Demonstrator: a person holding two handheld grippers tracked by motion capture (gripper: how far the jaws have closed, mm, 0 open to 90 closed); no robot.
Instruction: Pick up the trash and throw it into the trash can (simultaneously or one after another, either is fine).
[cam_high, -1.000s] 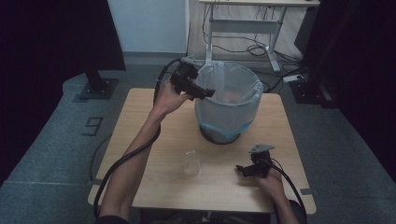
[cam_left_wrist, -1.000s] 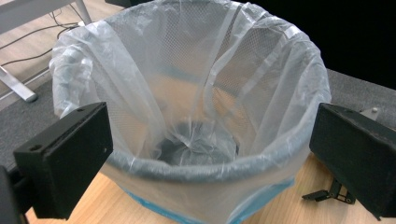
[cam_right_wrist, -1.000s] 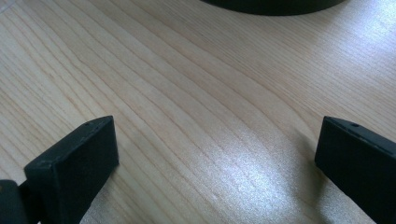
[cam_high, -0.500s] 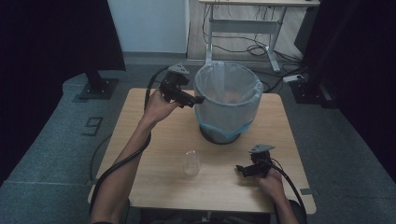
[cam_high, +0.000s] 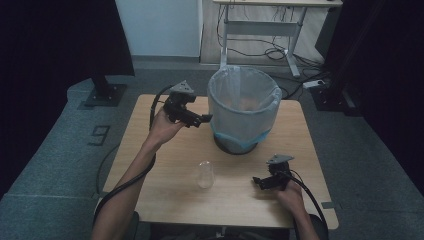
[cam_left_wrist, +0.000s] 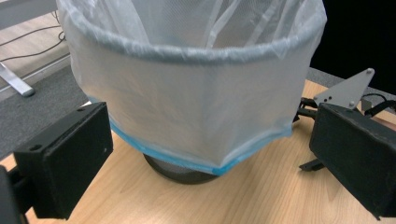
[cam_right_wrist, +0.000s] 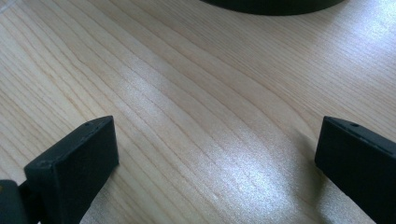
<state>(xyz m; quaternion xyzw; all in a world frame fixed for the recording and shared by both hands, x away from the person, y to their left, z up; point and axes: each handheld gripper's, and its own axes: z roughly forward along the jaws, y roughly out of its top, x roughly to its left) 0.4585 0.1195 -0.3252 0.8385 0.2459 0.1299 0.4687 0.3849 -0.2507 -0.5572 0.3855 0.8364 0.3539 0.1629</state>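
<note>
From the high view, the left gripper (cam_high: 200, 120) has drawn back from over the lined bin (cam_high: 243, 107) to just beside its rim, empty, while a clear cup (cam_high: 205, 174) waits mid-table, probably next. Left gripper view: jaws wide, facing the bin's liner (cam_left_wrist: 196, 98). Right gripper view: jaws wide over bare table (cam_right_wrist: 196, 116); no writing readable anywhere

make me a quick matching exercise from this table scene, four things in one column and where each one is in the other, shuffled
Things:
1. left gripper
2. right gripper
3. clear cup
4. lined bin

Places:
A. standing on the table, front middle
B. raised beside the bin's left side, jaws open
C. low over the table near its front right, jaws open
D. standing at the back middle of the table

Pairs: 1-B, 2-C, 3-A, 4-D
</note>
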